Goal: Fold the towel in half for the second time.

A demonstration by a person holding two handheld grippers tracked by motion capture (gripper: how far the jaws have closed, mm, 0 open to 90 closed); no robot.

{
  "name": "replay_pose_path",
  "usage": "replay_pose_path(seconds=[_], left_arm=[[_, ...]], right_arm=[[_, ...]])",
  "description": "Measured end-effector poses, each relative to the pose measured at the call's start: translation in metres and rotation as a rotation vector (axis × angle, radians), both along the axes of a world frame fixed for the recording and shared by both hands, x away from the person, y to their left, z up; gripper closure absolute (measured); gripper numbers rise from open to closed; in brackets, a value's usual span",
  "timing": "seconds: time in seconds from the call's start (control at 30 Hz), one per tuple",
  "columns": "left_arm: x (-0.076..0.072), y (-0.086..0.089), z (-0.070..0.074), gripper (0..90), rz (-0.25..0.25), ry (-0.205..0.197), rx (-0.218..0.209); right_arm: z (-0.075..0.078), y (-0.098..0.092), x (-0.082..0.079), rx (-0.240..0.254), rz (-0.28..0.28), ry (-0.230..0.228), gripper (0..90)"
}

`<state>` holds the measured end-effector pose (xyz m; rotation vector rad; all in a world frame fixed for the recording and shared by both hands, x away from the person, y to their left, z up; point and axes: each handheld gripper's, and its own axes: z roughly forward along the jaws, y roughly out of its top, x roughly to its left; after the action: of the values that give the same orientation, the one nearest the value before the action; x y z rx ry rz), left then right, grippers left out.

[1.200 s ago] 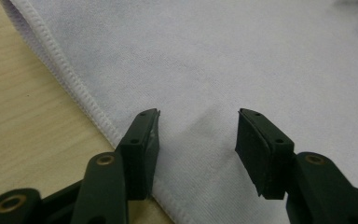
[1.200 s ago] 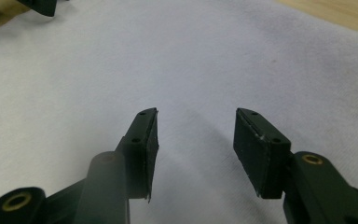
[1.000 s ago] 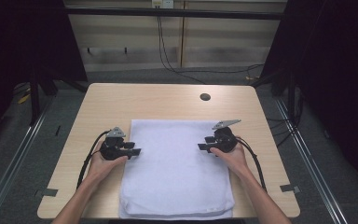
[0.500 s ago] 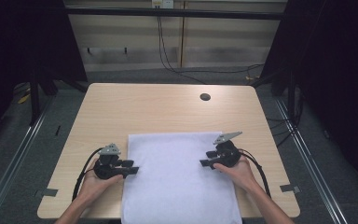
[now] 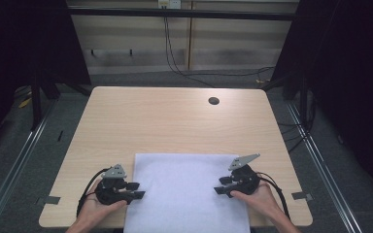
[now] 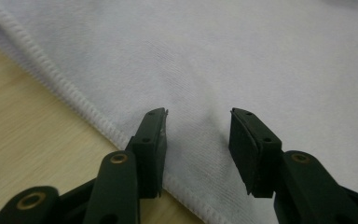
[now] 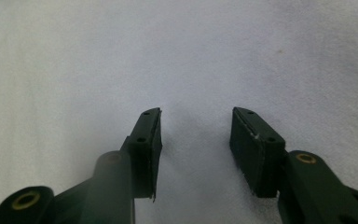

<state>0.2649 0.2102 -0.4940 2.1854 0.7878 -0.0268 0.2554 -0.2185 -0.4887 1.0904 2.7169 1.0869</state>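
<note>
White cloth (image 5: 187, 194) spread flat at the near edge of the tabletop (image 5: 175, 121), near hem hanging past the rim. Left tongs (image 5: 135, 190) at the cloth's left hem, half open, having just closed a little, pads straddling fabric beside the stitched edge, not pinching. Right tongs (image 5: 222, 185) near the right hem, half open, just been narrowing, over cloth. Bare tabletop beyond, apart from a small dark hole (image 5: 213, 101).

You're in a lab-style recording bay: a bare wooden table (image 5: 175, 121), dark curtains (image 5: 24, 43) at both sides, cables (image 5: 175, 53) running down the back wall.
</note>
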Motion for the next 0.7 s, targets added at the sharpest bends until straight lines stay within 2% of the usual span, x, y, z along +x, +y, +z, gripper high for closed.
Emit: replay_pose_path(seconds=[0.03, 0.07, 0.1, 0.17, 0.2, 0.23, 0.27, 0.3, 0.33, 0.43, 0.5, 0.57, 0.6, 0.7], left_arm=[[0.001, 0.002, 0.001, 54.0, 0.013, 0.004, -0.022], [0.004, 0.004, 0.003, 53.3, 0.018, -0.011, -0.028], [0.006, 0.004, 0.004, 53.9, 0.024, -0.024, -0.025], [0.016, 0.006, 0.006, 53.7, 0.043, -0.054, -0.021], [0.022, 0.006, 0.007, 53.7, 0.06, -0.061, -0.016], [0.028, 0.006, 0.007, 53.7, 0.078, -0.069, -0.014], [0.034, 0.006, 0.007, 53.8, 0.089, -0.07, -0.022], [0.04, 0.006, 0.007, 53.9, 0.097, -0.065, -0.034], [0.045, 0.006, 0.008, 53.9, 0.105, -0.071, -0.032], [0.062, 0.007, 0.01, 54.0, 0.125, -0.08, -0.058], [0.072, 0.006, 0.012, 53.8, 0.157, -0.111, -0.048], [0.083, 0.007, 0.012, 53.2, 0.164, -0.088, -0.071], [0.086, 0.006, 0.013, 53.1, 0.18, -0.111, -0.067], [0.094, 0.003, 0.014, 52.3, 0.165, -0.109, -0.057]], right_arm=[[0.002, -0.003, -0.001, 0.01, -0.009, -0.021, 53.9], [0.005, -0.008, 0.0, 0.021, -0.035, -0.051, 53.7], [0.01, -0.016, 0.006, 0.032, -0.072, -0.096, 53.2], [0.016, -0.029, 0.018, 0.05, -0.137, -0.128, 53.4], [0.018, -0.036, 0.026, 0.048, -0.163, -0.141, 53.2], [0.019, -0.041, 0.035, 0.02, -0.179, -0.15, 53.2], [0.018, -0.046, 0.043, 0.008, -0.198, -0.151, 52.6], [0.016, -0.051, 0.051, 0.026, -0.213, -0.135, 52.5], [0.014, -0.054, 0.058, 0.021, -0.228, -0.128, 52.5], [0.006, -0.057, 0.073, 0.017, -0.228, -0.115, 51.5], [0.002, -0.058, 0.08, -0.008, -0.229, -0.109, 51.3], [-0.003, -0.061, 0.085, -0.005, -0.238, -0.09, 51.2], [-0.005, -0.062, 0.085, -0.021, -0.244, -0.091, 51.8], [-0.008, -0.063, 0.085, -0.006, -0.215, -0.073, 52.9]])
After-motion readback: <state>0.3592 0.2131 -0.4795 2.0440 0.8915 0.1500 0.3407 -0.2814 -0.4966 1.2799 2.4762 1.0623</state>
